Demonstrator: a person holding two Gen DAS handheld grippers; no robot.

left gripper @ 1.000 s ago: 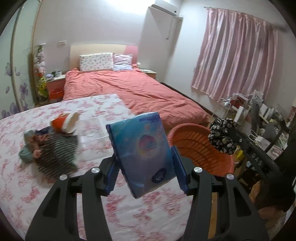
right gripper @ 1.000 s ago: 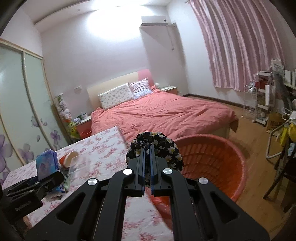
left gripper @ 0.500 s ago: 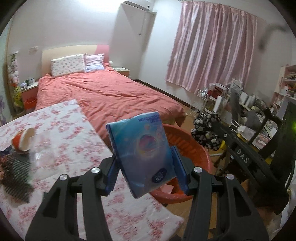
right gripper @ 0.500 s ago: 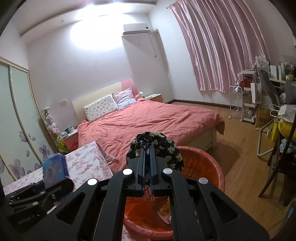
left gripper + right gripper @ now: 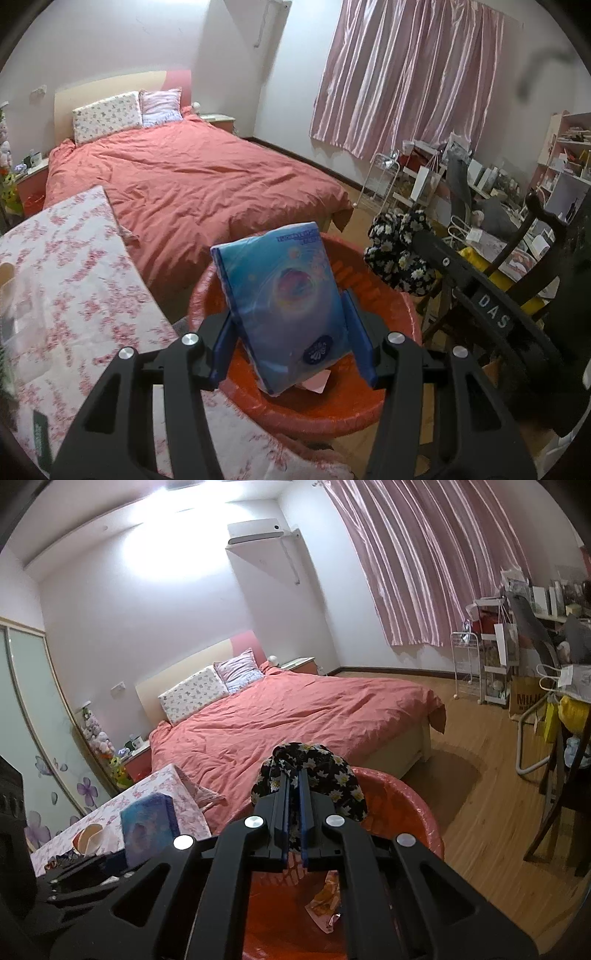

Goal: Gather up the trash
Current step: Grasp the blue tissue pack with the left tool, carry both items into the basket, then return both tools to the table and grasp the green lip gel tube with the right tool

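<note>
My left gripper (image 5: pixel 291 332) is shut on a blue tissue pack (image 5: pixel 284 306), held upright over the orange basin (image 5: pixel 332 410). From the right wrist view the same blue pack (image 5: pixel 147 827) shows at the left, above the table edge. My right gripper (image 5: pixel 293 805) is shut on a black cloth with white flowers (image 5: pixel 314 771), which bunches over its fingertips above the orange basin (image 5: pixel 417 812). That floral cloth (image 5: pixel 399 251) also hangs over the basin's far right rim in the left wrist view. Crumpled wrappers (image 5: pixel 328 901) lie in the basin.
A table with a pink floral cover (image 5: pixel 62 280) stands left of the basin, with a paper cup (image 5: pixel 88 840) on it. A bed with a red quilt (image 5: pixel 192 181) lies behind. A dark chair (image 5: pixel 532 236) and cluttered shelves (image 5: pixel 506 650) stand to the right.
Both grippers swung right from over the table to above the basin and sank a little, each keeping its grip. The basin now lies under them.
</note>
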